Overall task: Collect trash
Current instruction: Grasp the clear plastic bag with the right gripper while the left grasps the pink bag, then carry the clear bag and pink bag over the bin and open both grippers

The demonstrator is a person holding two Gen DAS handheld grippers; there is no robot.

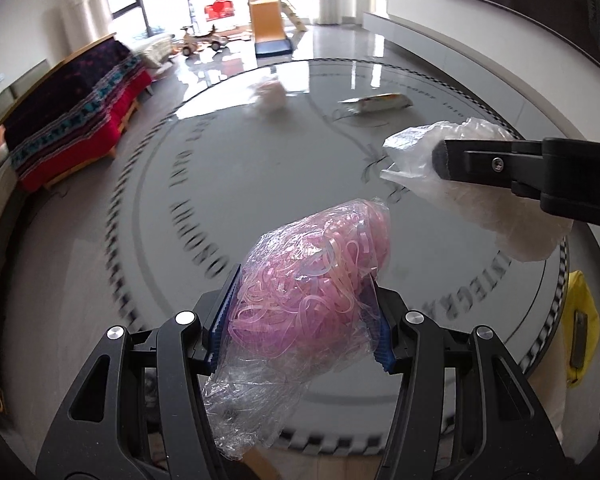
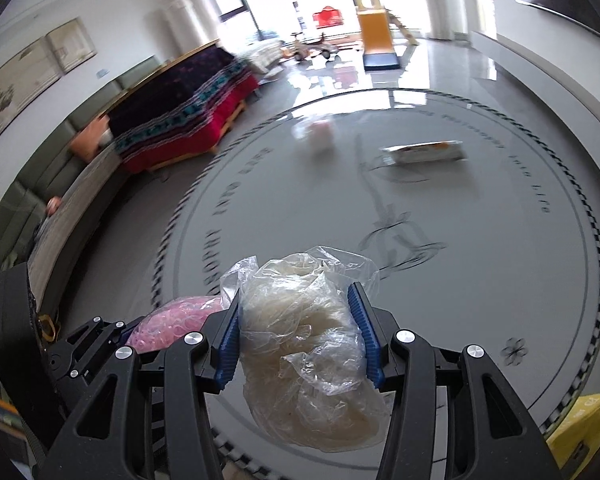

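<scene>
My left gripper (image 1: 302, 312) is shut on a clear bag of pink rubber bands (image 1: 312, 292), held above the round grey table (image 1: 180, 200). My right gripper (image 2: 298, 336) is shut on a clear bag of pale, whitish bands (image 2: 312, 352). In the left wrist view that pale bag (image 1: 480, 200) and the right gripper's finger (image 1: 500, 168) come in from the right. The pink bag (image 2: 172, 326) shows low at the left in the right wrist view. Farther off on the table lie a flat white and orange packet (image 2: 424, 152) and a blurred pinkish bundle (image 2: 320, 132).
A yellow bag (image 2: 580, 428) hangs past the table's near right edge. A bench with a dark patterned and red cover (image 2: 180, 120) stands to the left. A toy slide (image 2: 374, 36) and ride-on toys (image 2: 312, 48) stand far back by the windows.
</scene>
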